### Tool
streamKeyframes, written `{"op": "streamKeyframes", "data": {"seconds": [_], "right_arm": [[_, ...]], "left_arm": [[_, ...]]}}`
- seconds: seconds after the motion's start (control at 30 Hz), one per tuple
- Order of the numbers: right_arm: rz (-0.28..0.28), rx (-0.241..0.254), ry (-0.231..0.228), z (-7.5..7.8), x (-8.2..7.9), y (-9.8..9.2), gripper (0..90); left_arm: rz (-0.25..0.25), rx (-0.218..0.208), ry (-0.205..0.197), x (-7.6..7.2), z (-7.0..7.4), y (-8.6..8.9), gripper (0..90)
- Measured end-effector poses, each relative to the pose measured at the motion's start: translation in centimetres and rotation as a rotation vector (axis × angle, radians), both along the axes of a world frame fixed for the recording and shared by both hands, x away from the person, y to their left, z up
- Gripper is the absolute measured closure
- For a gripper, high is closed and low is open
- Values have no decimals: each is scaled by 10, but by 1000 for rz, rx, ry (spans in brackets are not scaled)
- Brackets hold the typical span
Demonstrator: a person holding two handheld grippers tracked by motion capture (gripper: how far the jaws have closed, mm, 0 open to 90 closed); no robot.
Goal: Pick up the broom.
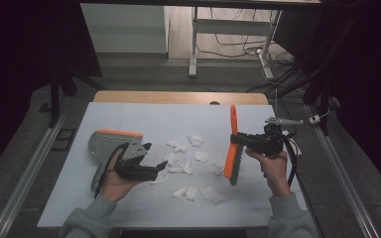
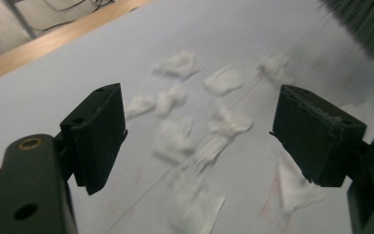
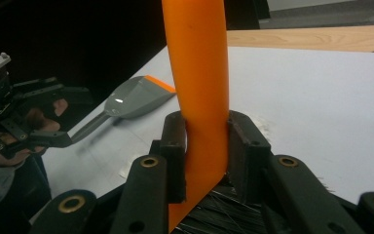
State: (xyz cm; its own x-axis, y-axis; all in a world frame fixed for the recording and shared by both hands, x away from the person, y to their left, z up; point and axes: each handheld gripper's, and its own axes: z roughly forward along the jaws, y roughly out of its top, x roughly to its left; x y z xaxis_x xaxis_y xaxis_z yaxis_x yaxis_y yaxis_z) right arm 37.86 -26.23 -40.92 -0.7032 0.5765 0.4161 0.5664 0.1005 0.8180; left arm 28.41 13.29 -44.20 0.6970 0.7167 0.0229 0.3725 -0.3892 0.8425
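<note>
A: Start at the left. What lies there?

B: A grey dustpan (image 1: 108, 142) with an orange front lip, flat on the white bench (image 1: 144, 116) at its left side, lip toward the far edge. Its handle runs back toward the person's left hand, so it looks parked within easy reach for the sweeping.

A: And the left tongs (image 1: 159, 167)?

B: Spread wide with nothing between the pads. They hang just above the bench beside the dustpan, pointing right at the scraps. My guess is that they are free to take the dustpan handle once a pile is made.

A: The scraps?

B: Torn white paper bits (image 1: 187, 166), scattered loosely across the middle of the bench, some touching, some apart. In the left gripper view they lie straight ahead of the open jaws.

A: Then the right side.

B: The right tongs (image 3: 205, 146) pinch the orange handle of a hand brush (image 1: 232, 148), pads pressed on both flat sides. The brush stands nearly upright, handle far, dark bristles near and low, just right of the paper. Held that way, the bristles can likely be dragged leftward to herd the bits toward the dustpan.
</note>
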Motion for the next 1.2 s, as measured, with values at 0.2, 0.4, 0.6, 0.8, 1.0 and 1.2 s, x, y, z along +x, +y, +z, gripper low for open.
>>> {"op": "streamKeyframes", "data": {"seconds": [0.2, 0.4, 0.6, 0.8, 1.0, 1.2], "right_arm": [[-21, 17, -45, 2, -4, 5, 713], [-46, 50, -43, -4, -2, 15, 712], [-77, 59, -45, -10, -8, 27, 713], [-105, 95, -44, -18, -12, 39, 712], [-120, 108, -49, -23, -17, 51, 712], [-155, 141, -51, -29, -23, 59, 711]], "left_arm": [[-29, -11, 6, 6, 1, -16, 208], [-56, -15, 14, 5, -4, -24, 209], [-109, -23, 20, -5, -11, -41, 218], [-139, -31, 16, -10, -19, -64, 233], [-160, -6, 12, -13, -33, -92, 245], [-138, -61, 1, -6, -40, -107, 275]]}}
